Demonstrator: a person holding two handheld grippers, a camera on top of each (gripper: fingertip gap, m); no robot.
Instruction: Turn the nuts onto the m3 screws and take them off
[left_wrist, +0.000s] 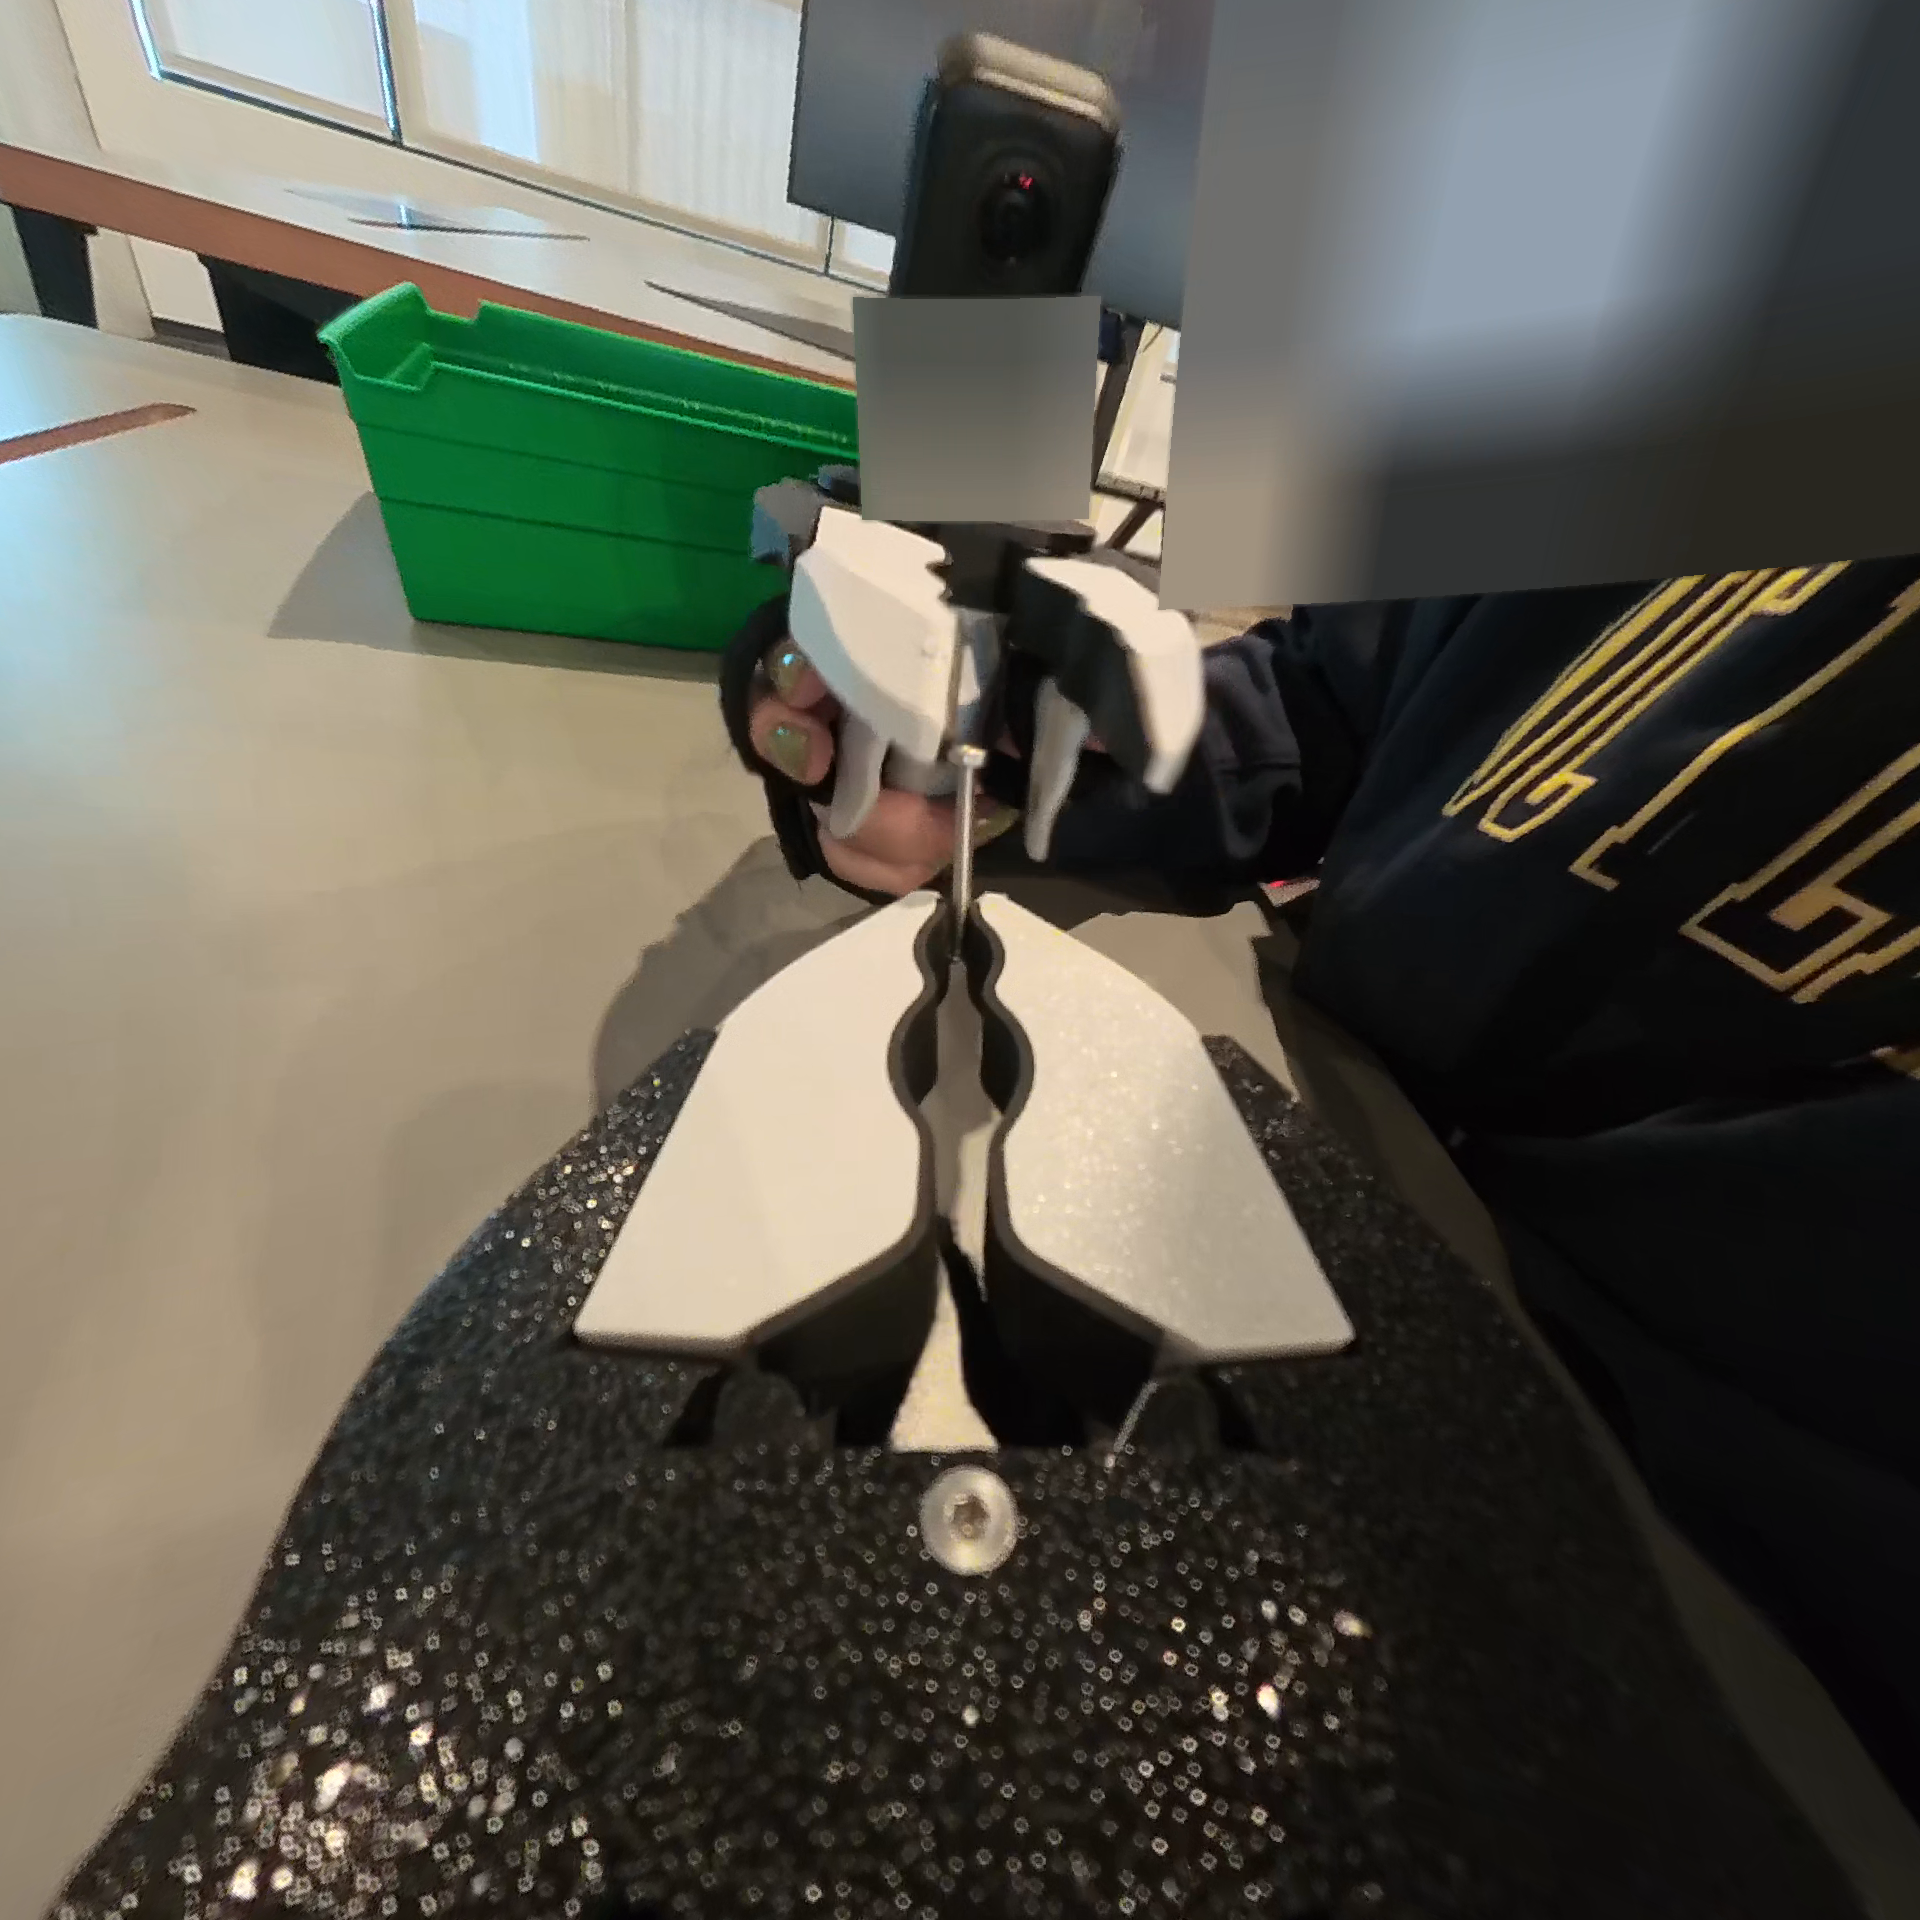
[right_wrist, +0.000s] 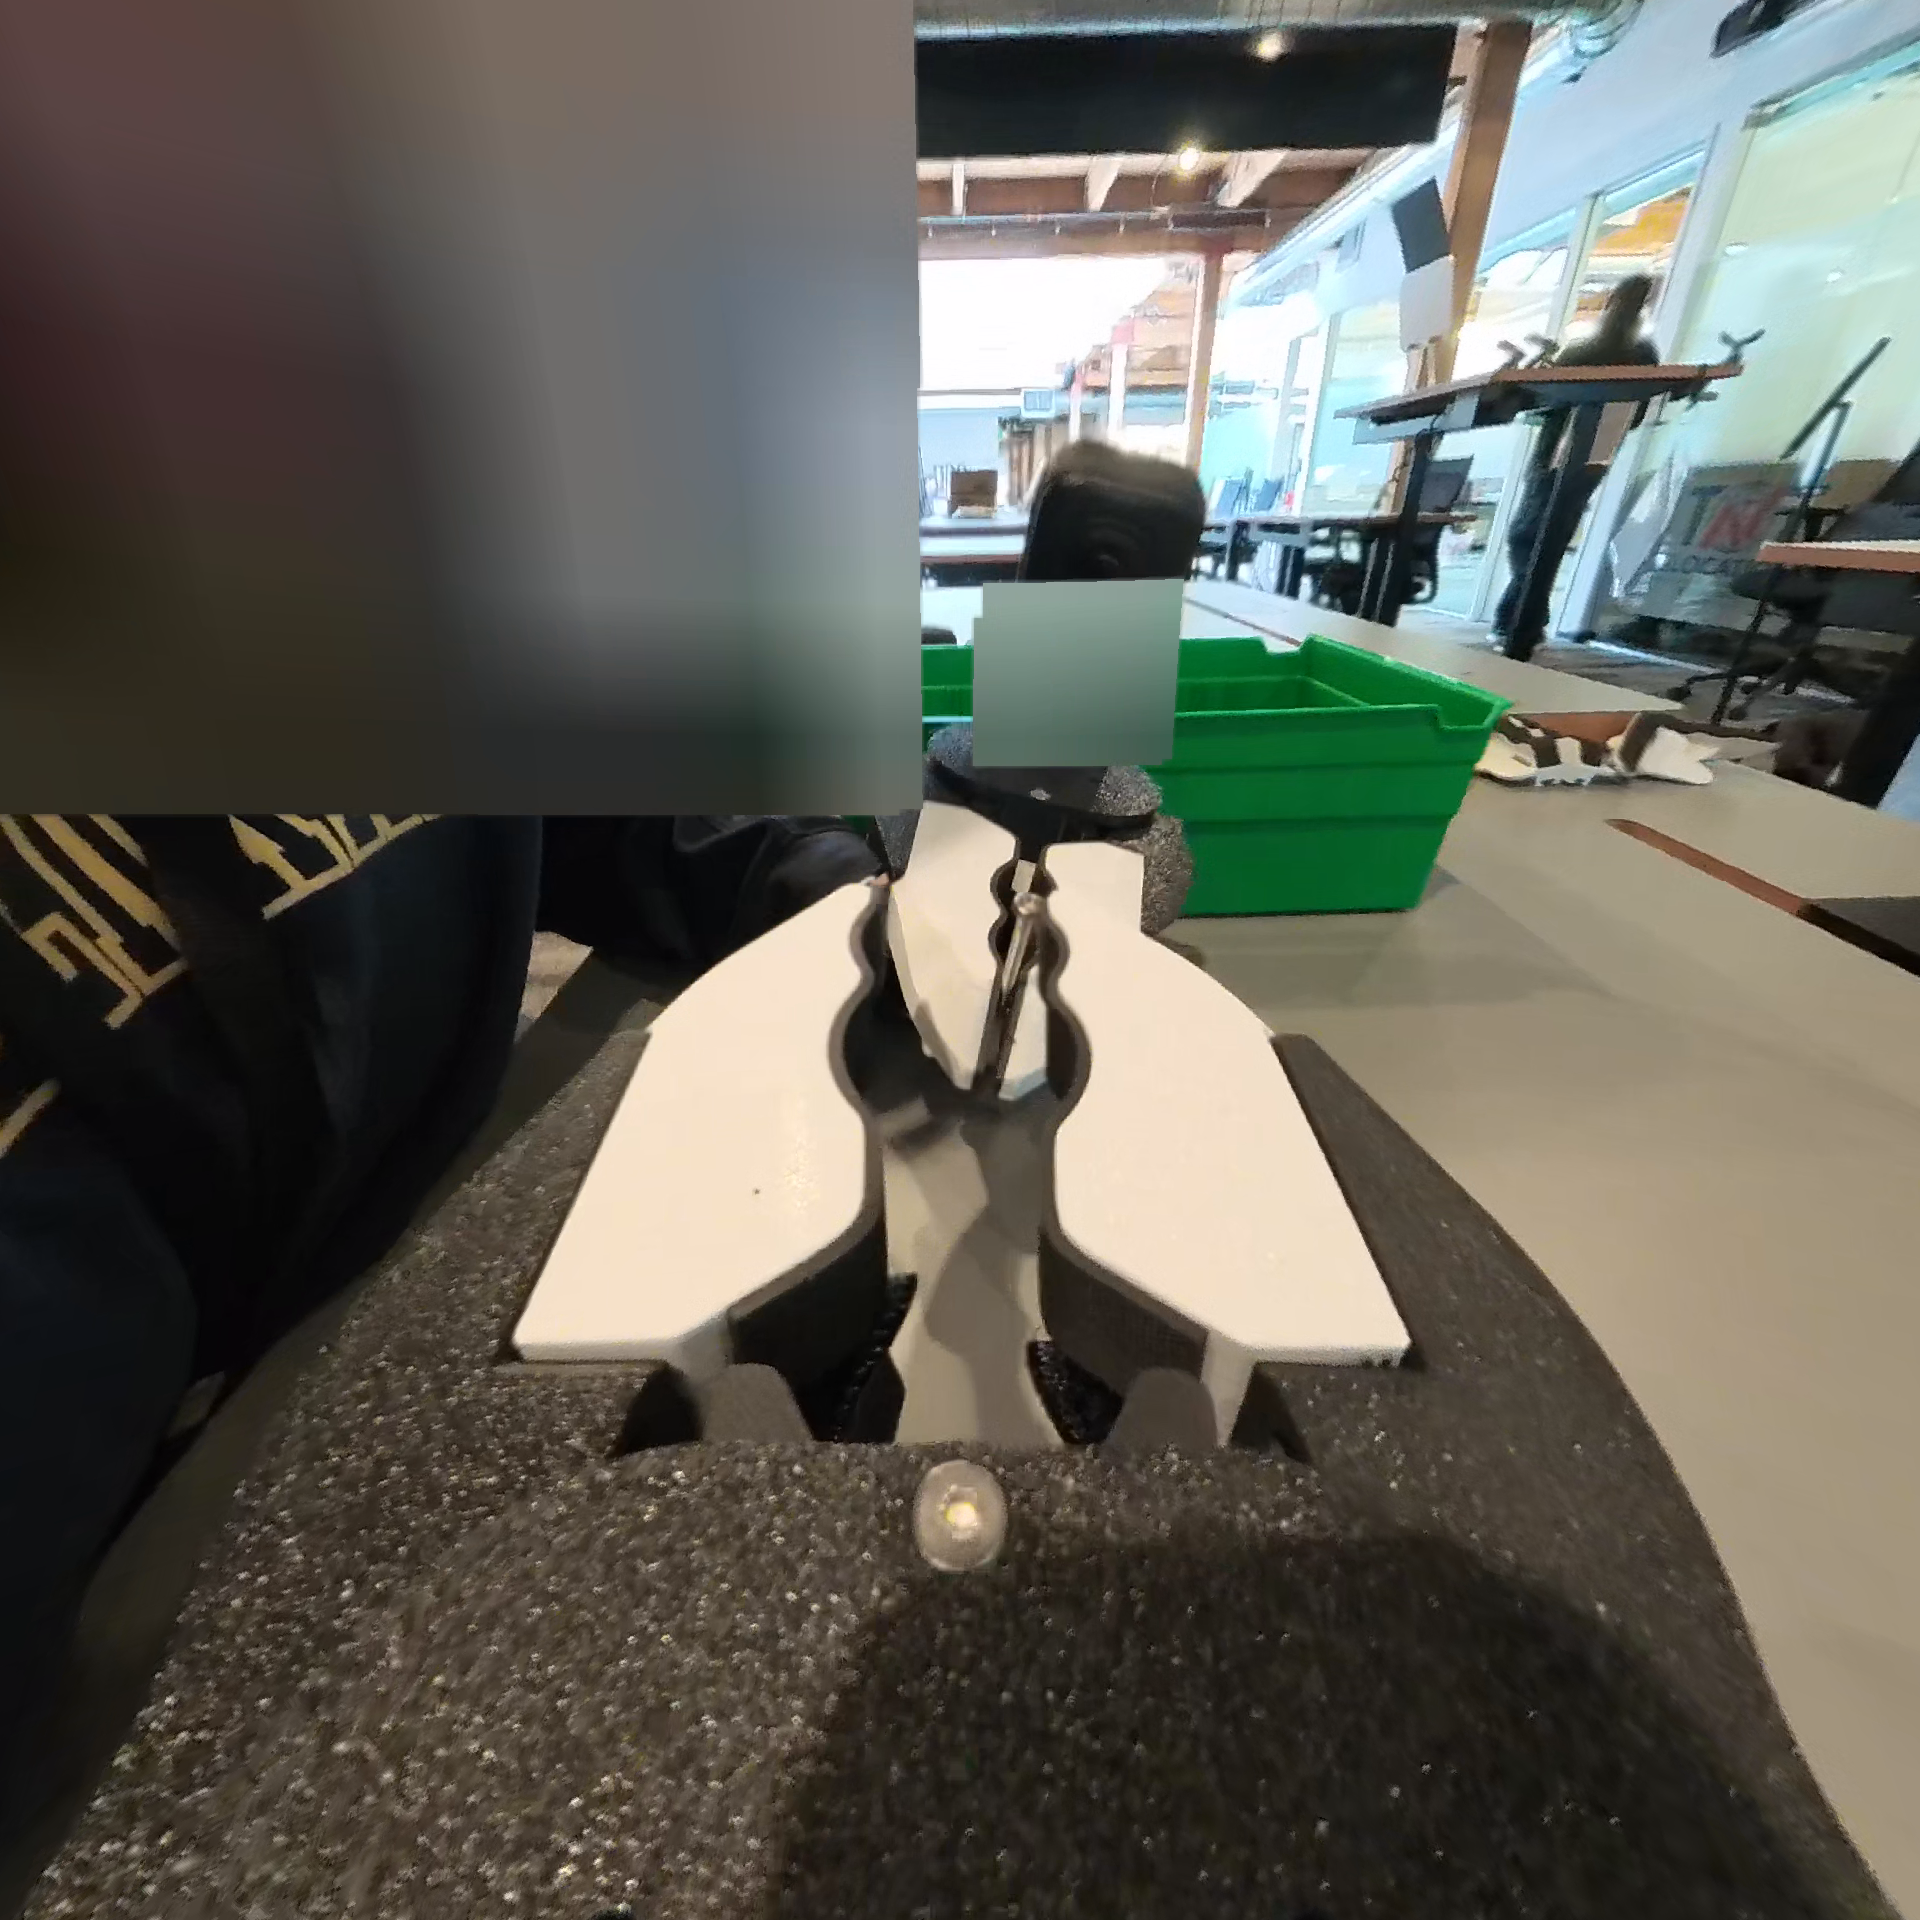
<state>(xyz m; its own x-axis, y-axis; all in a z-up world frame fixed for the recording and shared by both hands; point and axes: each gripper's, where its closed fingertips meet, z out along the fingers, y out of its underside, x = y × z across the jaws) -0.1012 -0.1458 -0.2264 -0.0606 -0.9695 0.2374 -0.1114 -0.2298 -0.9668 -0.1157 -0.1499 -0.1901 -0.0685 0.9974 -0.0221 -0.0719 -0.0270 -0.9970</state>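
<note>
My left gripper (left_wrist: 958, 914) is shut on one end of a long thin silver screw (left_wrist: 964, 831), pinched at the fingertips. The screw points away toward my right gripper (left_wrist: 1039, 758), which faces it with its fingers wide apart. The screw's far end carries a small wider piece (left_wrist: 968, 756); I cannot tell whether it is the head or a nut. In the right wrist view, my right gripper (right_wrist: 964, 902) is open. The left gripper (right_wrist: 987, 1086) and the screw (right_wrist: 1013, 987) sit between its fingers, and its pads do not touch the screw.
A green plastic bin (left_wrist: 582, 488) stands on the grey table (left_wrist: 260, 831) behind the grippers; it also shows in the right wrist view (right_wrist: 1320, 779). A person's hand (left_wrist: 883, 842) holds the right gripper, with a dark sweater (left_wrist: 1558, 935) close by. Desks and a standing person (right_wrist: 1590, 416) are far off.
</note>
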